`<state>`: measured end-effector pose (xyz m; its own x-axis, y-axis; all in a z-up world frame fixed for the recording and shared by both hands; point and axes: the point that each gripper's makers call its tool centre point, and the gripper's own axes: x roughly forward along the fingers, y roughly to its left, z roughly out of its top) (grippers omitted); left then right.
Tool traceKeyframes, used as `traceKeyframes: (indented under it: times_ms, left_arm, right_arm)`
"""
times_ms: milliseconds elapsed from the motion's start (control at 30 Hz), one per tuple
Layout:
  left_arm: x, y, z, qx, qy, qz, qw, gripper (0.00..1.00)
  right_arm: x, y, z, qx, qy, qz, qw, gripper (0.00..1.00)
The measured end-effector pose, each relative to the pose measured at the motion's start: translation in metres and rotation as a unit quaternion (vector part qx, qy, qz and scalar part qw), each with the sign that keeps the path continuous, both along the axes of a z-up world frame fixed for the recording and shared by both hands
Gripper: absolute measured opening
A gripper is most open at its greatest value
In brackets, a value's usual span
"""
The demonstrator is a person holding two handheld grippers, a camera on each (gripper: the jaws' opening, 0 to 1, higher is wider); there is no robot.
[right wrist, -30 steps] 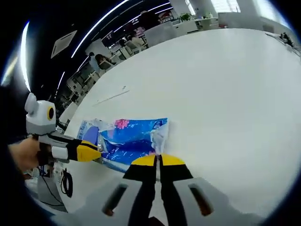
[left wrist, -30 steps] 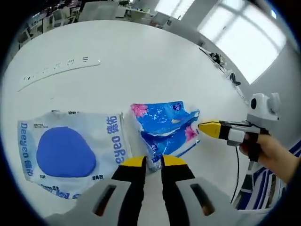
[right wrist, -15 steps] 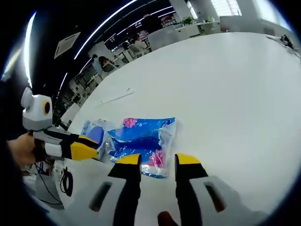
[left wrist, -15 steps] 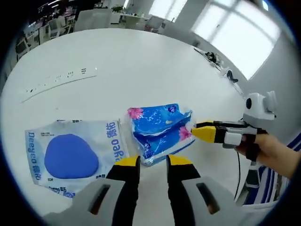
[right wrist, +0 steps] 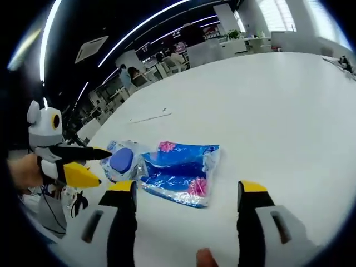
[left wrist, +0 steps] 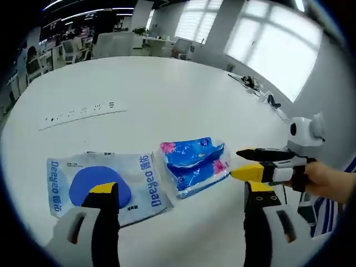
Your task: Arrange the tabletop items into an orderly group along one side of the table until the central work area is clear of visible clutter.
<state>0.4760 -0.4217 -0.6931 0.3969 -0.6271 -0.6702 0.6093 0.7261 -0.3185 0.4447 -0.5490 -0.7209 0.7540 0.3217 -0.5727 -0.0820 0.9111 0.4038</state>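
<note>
Tissue pack (left wrist: pixel 194 166) lies dead ahead of my left tool (left wrist: pixel 177 196), touching the white pouch (left wrist: pixel 103 186); right tool (right wrist: pixel 189 192) equally near, both wide open, empty.

The blue tissue pack (left wrist: pixel 194 166) was wrapped in glossy, crinkled plastic film that caught the light. Just left of it, the white-and-blue pouch (left wrist: pixel 103 186) looked like smooth, softly shiny plastic. The white table (left wrist: pixel 167 89) had a smooth, matt finish. Far on the left, the white power strip (left wrist: pixel 83 111) appeared to be hard plastic.
</note>
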Motion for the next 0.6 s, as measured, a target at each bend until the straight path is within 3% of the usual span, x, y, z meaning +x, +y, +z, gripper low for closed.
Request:
traceKeyframes:
  times_ms: [133,600]
  left_arm:
    - [-0.004,0.009,0.006,-0.011,-0.004,0.004,0.9999,1.00]
    - [-0.020,0.034,0.015,-0.022,-0.008,0.017,0.9996,0.98]
  right_arm:
    - [-0.006,0.007,0.009,-0.001,-0.010,0.012,0.9999,0.77]
    - [-0.024,0.020,0.023,-0.002,-0.017,0.022,0.9996,0.73]
